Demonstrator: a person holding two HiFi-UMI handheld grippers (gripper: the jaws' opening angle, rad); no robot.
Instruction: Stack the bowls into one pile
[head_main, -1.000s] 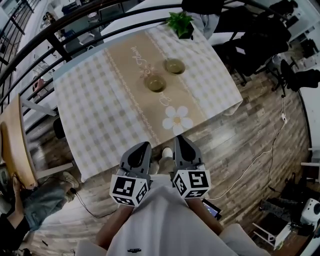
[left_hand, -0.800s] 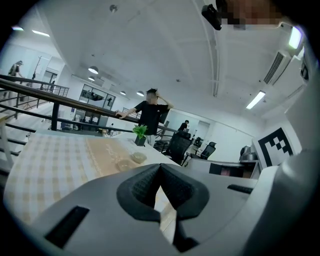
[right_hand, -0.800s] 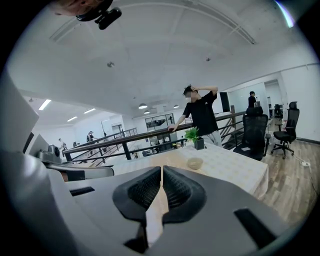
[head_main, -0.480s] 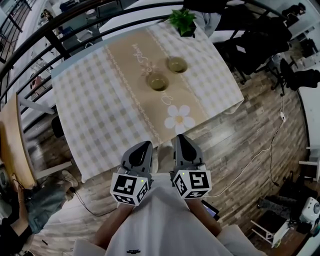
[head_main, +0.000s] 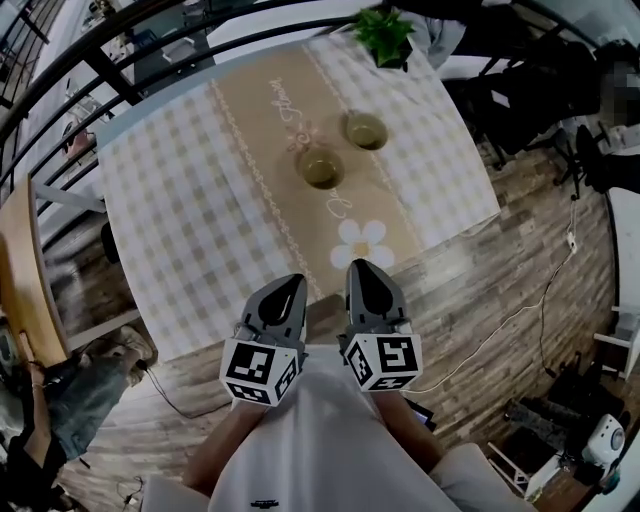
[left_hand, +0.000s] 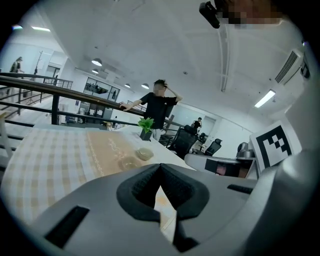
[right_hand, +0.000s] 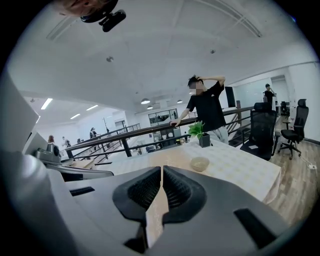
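two small olive-green round bowls, unstacked, side by side but not touching, on the beige runner (head_main: 262, 130) down the middle of the checked-cloth table (head_main: 180, 200). near bowl (head_main: 319, 168) sits toward the centre; far bowl (head_main: 366, 130) lies closer to the green potted plant (head_main: 385, 35) at the far edge. left gripper (head_main: 291, 284) and right gripper (head_main: 357, 268) are level with each other at the near table edge, well apart from both bowls. left jaws are pressed together, nothing between them. right jaws meet but for a hairline slit, empty. person in dark shirt (right_hand: 207, 107) stands beyond the table's far side.
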